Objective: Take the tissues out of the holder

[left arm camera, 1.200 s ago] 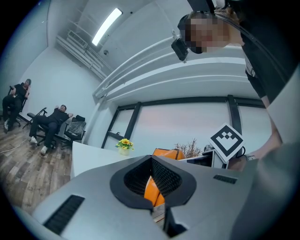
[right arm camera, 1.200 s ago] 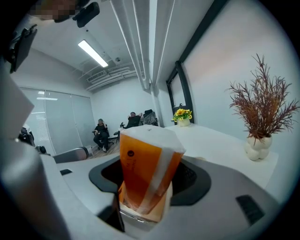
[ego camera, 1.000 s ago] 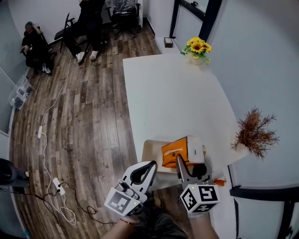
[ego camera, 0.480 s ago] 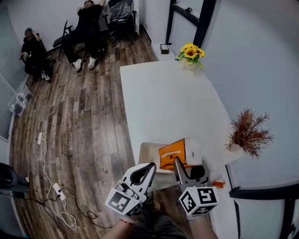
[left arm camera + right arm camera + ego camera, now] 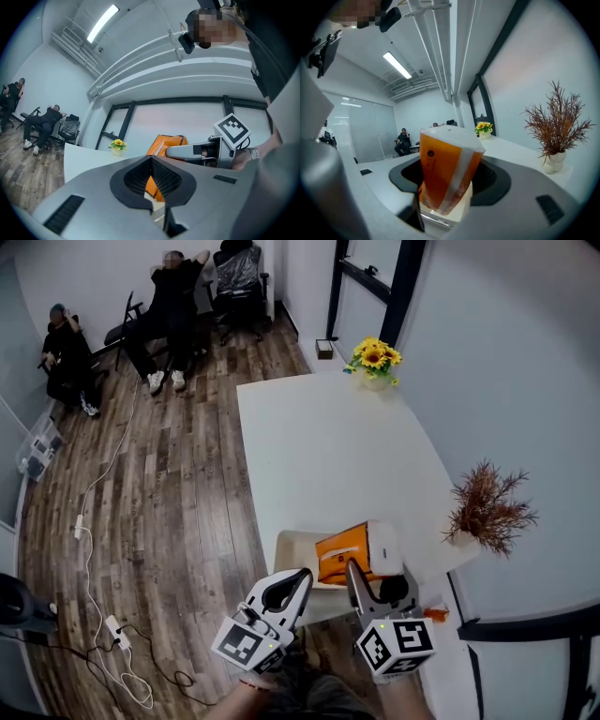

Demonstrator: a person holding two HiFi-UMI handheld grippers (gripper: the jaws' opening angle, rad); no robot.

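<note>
An orange tissue pack (image 5: 342, 554) with a white end stands tilted in a cream holder (image 5: 292, 547) at the near edge of the white table (image 5: 328, 446). My right gripper (image 5: 379, 570) is shut on the pack; in the right gripper view the pack (image 5: 445, 164) fills the space between the jaws, with the holder's pale rim (image 5: 452, 214) below it. My left gripper (image 5: 300, 577) hangs just left of the holder, shut and holding nothing. In the left gripper view its jaws (image 5: 154, 206) meet, and the pack (image 5: 166, 143) and the right gripper (image 5: 187, 152) show beyond.
A sunflower vase (image 5: 373, 362) stands at the table's far end, and a dried plant in a white pot (image 5: 486, 514) at its right edge. People sit on chairs (image 5: 169, 296) across the wood floor, where cables (image 5: 98, 521) trail. A wall runs close on the right.
The head view has shifted a little, so the table sits lower and further left in it. Both grippers and the pack keep the same stance to each other.
</note>
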